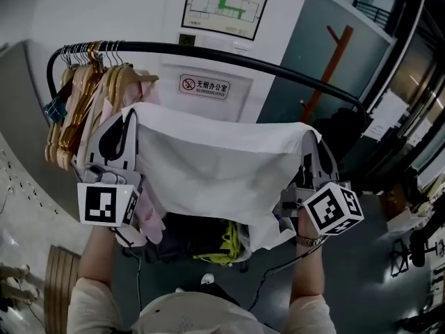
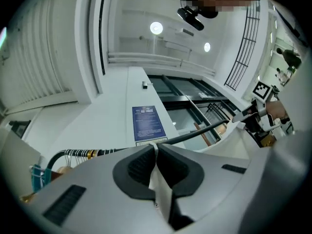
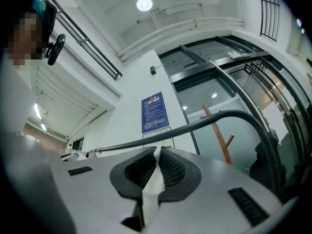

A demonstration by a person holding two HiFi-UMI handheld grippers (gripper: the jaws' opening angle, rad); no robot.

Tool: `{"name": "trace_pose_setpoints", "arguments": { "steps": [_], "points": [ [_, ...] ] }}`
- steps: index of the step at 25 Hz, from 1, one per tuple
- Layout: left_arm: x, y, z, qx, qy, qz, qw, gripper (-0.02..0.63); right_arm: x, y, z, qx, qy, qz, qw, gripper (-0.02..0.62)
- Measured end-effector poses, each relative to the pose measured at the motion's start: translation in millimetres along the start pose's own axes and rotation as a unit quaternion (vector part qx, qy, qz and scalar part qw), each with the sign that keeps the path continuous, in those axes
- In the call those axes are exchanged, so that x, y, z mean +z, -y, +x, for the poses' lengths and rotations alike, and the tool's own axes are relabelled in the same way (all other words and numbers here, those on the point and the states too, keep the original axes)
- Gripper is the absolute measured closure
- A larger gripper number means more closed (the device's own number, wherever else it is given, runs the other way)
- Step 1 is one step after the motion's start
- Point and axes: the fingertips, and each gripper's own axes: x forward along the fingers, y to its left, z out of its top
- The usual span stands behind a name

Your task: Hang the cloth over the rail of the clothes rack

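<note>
A white cloth (image 1: 219, 172) is stretched flat between my two grippers, held up in front of the black rail (image 1: 229, 56) of the clothes rack and just below it. My left gripper (image 1: 132, 120) is shut on the cloth's upper left corner, and its own view shows a white fold (image 2: 157, 179) pinched between the pads. My right gripper (image 1: 309, 134) is shut on the upper right corner, with the fold (image 3: 153, 182) squeezed in its jaws. In both gripper views the rail (image 3: 204, 123) runs across just beyond the fingertips.
Several wooden hangers (image 1: 76, 96) with garments crowd the rail's left end. Under the rack lies a dark pile of clothes with a yellow-green piece (image 1: 226, 245). A no-smoking sign (image 1: 204, 86) is on the wall behind. An orange coat stand (image 1: 330, 61) stands at the right.
</note>
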Motion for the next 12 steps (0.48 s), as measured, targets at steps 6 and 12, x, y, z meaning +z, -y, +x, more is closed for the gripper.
{"name": "trace_pose_setpoints", "arguments": {
  "steps": [6, 12],
  "points": [
    [60.7, 3.4, 48.0, 0.024, 0.049, 0.081, 0.9952, 0.589, 70.7, 11.3, 32.1, 0.029, 0.064, -0.025, 0.997, 0.568],
    [90.0, -1.9, 96.1, 0.055, 0.053, 0.148, 0.9861, 0.588, 120.8, 21.0, 72.3, 0.05, 0.095, -0.081, 0.991, 0.568]
  ]
}}
